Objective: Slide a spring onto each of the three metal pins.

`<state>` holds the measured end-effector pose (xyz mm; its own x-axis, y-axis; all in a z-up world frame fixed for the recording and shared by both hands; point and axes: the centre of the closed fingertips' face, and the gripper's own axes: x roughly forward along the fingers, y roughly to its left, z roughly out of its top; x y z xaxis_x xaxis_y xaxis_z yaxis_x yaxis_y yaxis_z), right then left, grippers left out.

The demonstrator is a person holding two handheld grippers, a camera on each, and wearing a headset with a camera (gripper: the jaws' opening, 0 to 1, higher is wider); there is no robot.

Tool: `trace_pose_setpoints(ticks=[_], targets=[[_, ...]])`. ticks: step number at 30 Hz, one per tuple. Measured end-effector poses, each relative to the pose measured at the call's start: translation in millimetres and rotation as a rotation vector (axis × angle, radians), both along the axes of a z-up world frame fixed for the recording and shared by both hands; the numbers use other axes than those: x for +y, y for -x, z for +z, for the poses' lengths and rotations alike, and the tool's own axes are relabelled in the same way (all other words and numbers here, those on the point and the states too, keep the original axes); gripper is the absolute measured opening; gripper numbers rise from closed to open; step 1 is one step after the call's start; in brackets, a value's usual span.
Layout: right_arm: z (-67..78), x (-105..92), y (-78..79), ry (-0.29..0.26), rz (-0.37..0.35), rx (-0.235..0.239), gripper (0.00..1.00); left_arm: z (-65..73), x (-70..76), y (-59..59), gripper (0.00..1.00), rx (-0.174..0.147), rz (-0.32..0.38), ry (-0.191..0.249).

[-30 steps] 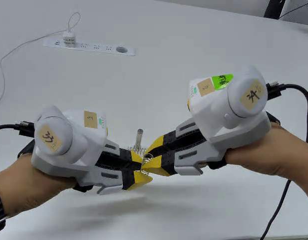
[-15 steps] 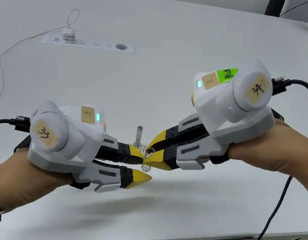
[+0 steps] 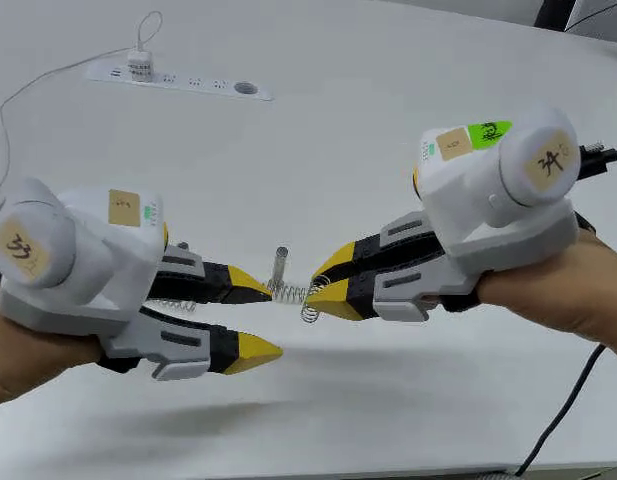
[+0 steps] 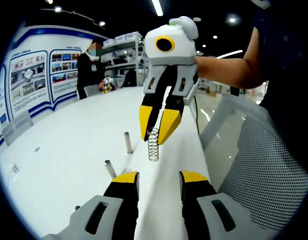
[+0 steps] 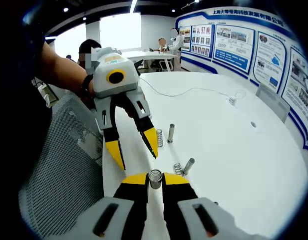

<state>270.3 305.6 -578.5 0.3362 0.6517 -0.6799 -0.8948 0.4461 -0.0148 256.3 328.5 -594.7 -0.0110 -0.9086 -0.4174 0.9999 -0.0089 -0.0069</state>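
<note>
Gripping a small silver coil spring (image 3: 293, 293) between its closed yellow tips, the right hand-held gripper (image 3: 323, 287) reaches in from the right of the head view towards the centre of the frame. In the right gripper view the spring (image 5: 154, 178) sits end-on between the two jaws at the bottom centre. In the left gripper view it (image 4: 153, 145) hangs below the tips of the right hand-held gripper (image 4: 158, 127).

The left hand-held gripper (image 3: 264, 320) comes in from the lower left of the head view with its jaws spread apart and nothing between them. Its own view shows the gap (image 4: 157, 177) at the bottom centre.

A short grey metal pin (image 3: 280, 268) stands upright on the white counter (image 3: 388, 120) just behind the spring. The left gripper view shows this pin (image 4: 128, 142) apart from the spring, to its left. A second metal pin (image 4: 110, 169) stands nearer the lower left. In the right gripper view a loose spring (image 5: 177, 168) lies just beside that second pin (image 5: 188, 165).

A white power strip (image 3: 178, 88) lies at the upper left of the head view.
</note>
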Motion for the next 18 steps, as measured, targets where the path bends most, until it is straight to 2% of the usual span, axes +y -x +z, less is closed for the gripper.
trace_pose_setpoints(ticks=[8,18], targets=[[1.7,-13.5,-3.4,0.001,-0.038,-0.009,0.12,9.8,17.7,-5.8,0.38,-0.018,0.061,0.021],[11.1,-35.4,-13.2,-0.001,-0.099,-0.033,0.12,7.2,45.0,-20.5,0.42,-0.006,0.162,0.028]])
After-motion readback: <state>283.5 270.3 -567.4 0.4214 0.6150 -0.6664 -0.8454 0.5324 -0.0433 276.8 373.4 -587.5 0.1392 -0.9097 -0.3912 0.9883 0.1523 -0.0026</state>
